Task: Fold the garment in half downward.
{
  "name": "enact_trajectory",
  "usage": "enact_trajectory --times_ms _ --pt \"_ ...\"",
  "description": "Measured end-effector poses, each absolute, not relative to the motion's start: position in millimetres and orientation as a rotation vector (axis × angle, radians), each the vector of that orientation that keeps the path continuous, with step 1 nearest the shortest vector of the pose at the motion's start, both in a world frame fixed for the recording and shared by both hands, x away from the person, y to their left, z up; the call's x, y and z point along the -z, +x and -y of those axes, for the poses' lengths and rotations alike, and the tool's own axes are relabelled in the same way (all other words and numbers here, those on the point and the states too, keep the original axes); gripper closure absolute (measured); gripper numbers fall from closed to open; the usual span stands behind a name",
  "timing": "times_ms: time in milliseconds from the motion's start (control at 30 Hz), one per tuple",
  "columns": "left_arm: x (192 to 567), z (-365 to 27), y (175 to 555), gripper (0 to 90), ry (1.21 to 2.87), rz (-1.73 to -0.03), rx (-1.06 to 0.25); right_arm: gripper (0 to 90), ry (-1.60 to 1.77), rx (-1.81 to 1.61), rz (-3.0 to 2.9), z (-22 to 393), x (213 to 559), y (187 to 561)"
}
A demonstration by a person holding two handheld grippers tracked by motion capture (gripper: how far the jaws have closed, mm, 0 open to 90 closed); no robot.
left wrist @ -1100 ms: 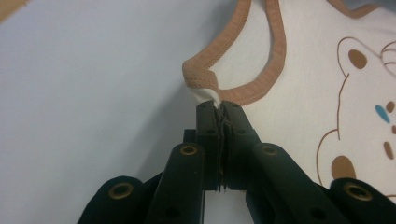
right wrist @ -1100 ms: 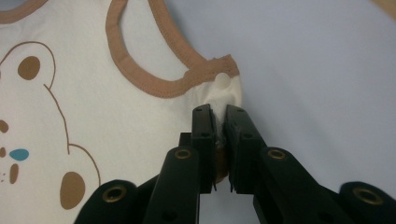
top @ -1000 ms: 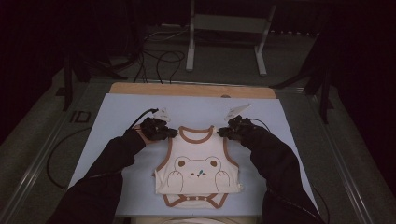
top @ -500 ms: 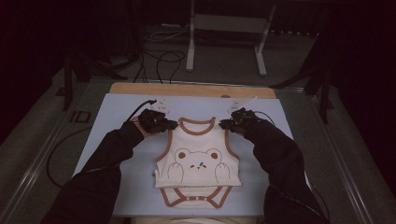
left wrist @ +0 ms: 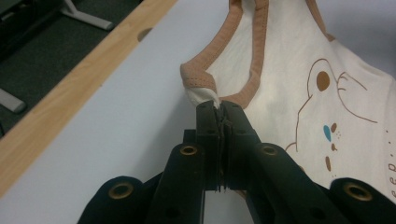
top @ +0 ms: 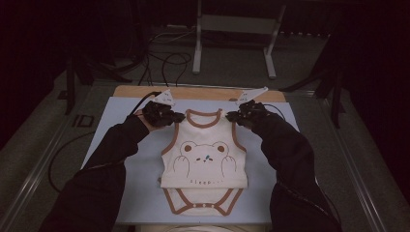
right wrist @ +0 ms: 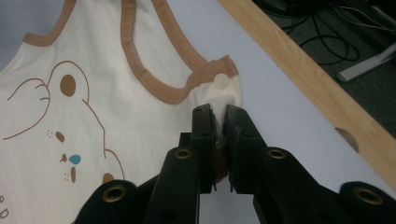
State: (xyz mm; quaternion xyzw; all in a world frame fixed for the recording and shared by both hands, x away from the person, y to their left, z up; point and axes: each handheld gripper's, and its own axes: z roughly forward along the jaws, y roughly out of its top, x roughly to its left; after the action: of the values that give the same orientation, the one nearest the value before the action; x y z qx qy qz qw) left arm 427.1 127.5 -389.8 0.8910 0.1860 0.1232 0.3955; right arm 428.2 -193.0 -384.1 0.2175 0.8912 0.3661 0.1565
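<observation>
High view is showing the bodysuit (top: 203,162) lying flat mid-table (top: 121,145), while left gripper (left wrist: 218,106) and right gripper (right wrist: 219,114) views are showing jaws pinching its shoulder straps, suggesting spreading, likely calling for release next.

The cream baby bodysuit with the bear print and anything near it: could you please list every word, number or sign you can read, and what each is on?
"ID": dark marking on the grey surface left of the pale blue mat.
Small brown lettering under the bear on the cream, brown-trimmed baby bodysuit: too small and blurred in the high view, cut off at the edge in both gripper views.
Nothing else legible.
</observation>
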Motion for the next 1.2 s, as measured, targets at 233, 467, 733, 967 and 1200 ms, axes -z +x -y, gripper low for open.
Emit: enact_trajectory --times_ms 233,467,733,967,1200 --pt "376 -127 435 87.3 2.247 -0.462 -0.349 82.9 0.601 -1.033 -2.525 191 369 436" --pt "355 -128 445 87.2 2.185 -0.466 -0.396 82.9 0.606 -1.046 -2.465 194 346 444" --pt "350 -128 438 87.2 2.155 -0.454 -0.403 82.8 0.578 -1.065 -2.432 195 336 434" --pt "356 -128 425 87.1 2.161 -0.423 -0.382 82.8 0.563 -1.085 -2.438 196 344 421" --pt "358 -130 409 87.1 2.165 -0.389 -0.367 82.8 0.543 -1.104 -2.434 200 349 404"
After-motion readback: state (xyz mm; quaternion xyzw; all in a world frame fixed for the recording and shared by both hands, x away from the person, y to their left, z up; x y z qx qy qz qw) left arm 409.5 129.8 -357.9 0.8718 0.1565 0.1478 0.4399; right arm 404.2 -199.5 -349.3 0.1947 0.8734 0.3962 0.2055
